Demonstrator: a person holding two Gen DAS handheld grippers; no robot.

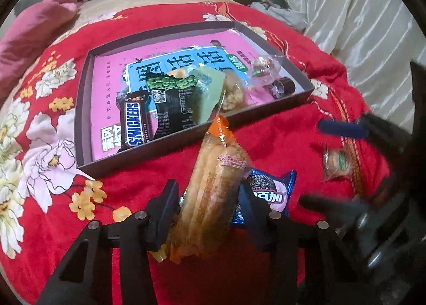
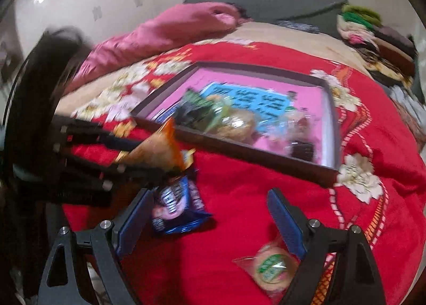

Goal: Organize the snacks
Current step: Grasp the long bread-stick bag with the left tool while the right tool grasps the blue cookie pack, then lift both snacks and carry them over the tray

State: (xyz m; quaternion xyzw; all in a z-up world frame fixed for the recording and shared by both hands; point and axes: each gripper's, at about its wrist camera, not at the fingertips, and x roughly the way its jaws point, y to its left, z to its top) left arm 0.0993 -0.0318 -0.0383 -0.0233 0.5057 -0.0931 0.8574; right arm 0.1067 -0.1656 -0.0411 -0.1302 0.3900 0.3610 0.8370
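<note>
Left tongs [image 1: 210, 198] pinched a long orange-wrapped snack stick [image 1: 213, 180] between both fingers; the stick pointed up toward the near wall of the box [image 1: 165, 145]. No earlier frame, so only the grip itself was noted. A blue Oreo packet [image 1: 269, 193] lay on the red floral bedspread [image 1: 279, 132] just beside the right finger of those tongs.

Right tongs [image 2: 213, 222] stood spread, nothing between the pads. The Oreo packet [image 2: 175, 206] lay by their left pad, a round cake in clear wrap [image 2: 271, 270] by the right pad, both on the bedspread.

Inside the box: Snickers bar [image 1: 134, 124], black-and-green packet [image 1: 173, 102], pale green packet [image 1: 207, 92], a few smaller sweets, blurred.
</note>
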